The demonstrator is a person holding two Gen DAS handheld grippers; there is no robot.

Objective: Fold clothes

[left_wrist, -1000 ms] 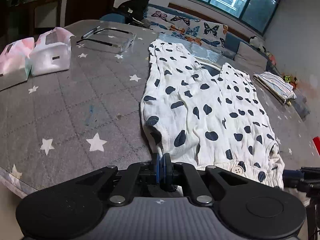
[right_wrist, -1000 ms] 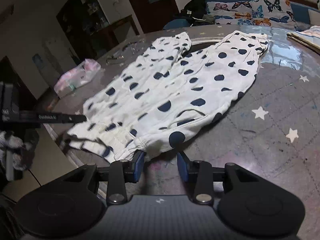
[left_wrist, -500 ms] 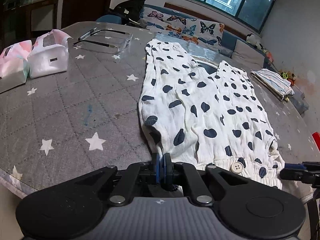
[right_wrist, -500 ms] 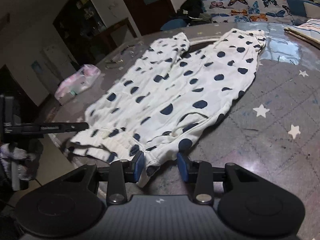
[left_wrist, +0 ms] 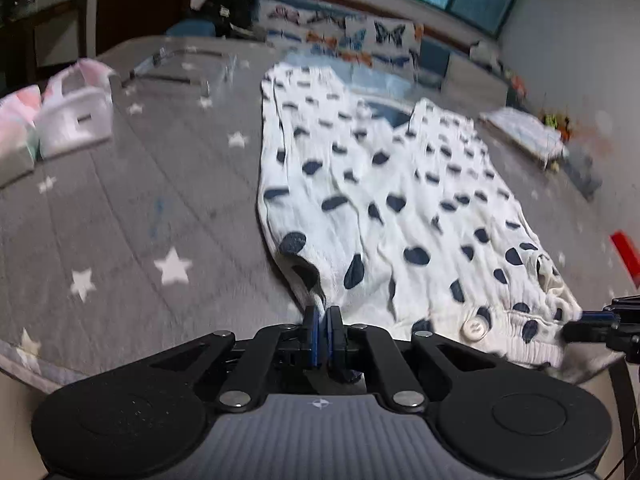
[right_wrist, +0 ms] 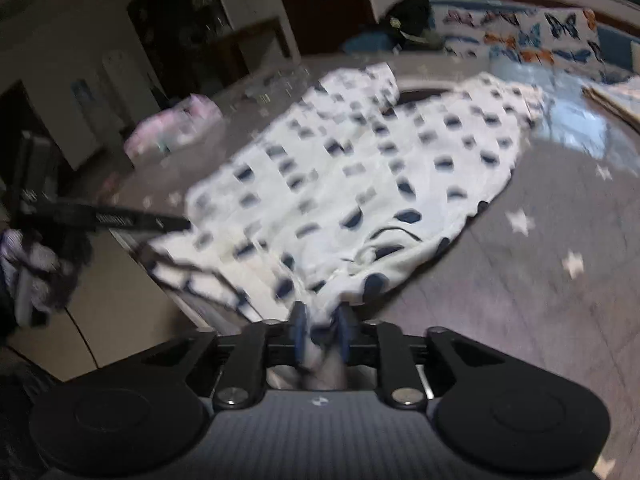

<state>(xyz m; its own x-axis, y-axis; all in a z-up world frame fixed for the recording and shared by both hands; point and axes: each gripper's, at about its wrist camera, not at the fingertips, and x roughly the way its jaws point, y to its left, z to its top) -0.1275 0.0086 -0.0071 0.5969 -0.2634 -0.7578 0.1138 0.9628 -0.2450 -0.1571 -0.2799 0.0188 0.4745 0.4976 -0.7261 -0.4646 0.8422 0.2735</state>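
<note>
Grey star-print cloth covers the surface (left_wrist: 120, 216), with a butterfly-print sofa (left_wrist: 376, 36) and dark windows behind it. White spotted trousers (left_wrist: 384, 208) lie spread flat across the middle, legs pointing away toward the sofa, waistband at the near edge with a white button (left_wrist: 473, 326) showing. Left hand-held gripper (left_wrist: 321, 326): pads pressed together on a thin pinch of the waistband's left corner. Right hand-held gripper (right_wrist: 322, 330): narrowed around a bunch of fabric at the opposite waist corner, cloth filling the gap between the pads. Both views are blurred, so pinch depth is hard to judge. Risks, as I judge them: the left pinch looks shallow and may hold only one layer, so a pull could slip it free or peel the layers apart; the right bunch is bulky and could drag wrinkles into the fold; uneven lift between the two sides would skew the legs; a wide sweep could reach the pink-and-white bags (left_wrist: 60, 120) at far left.
</note>
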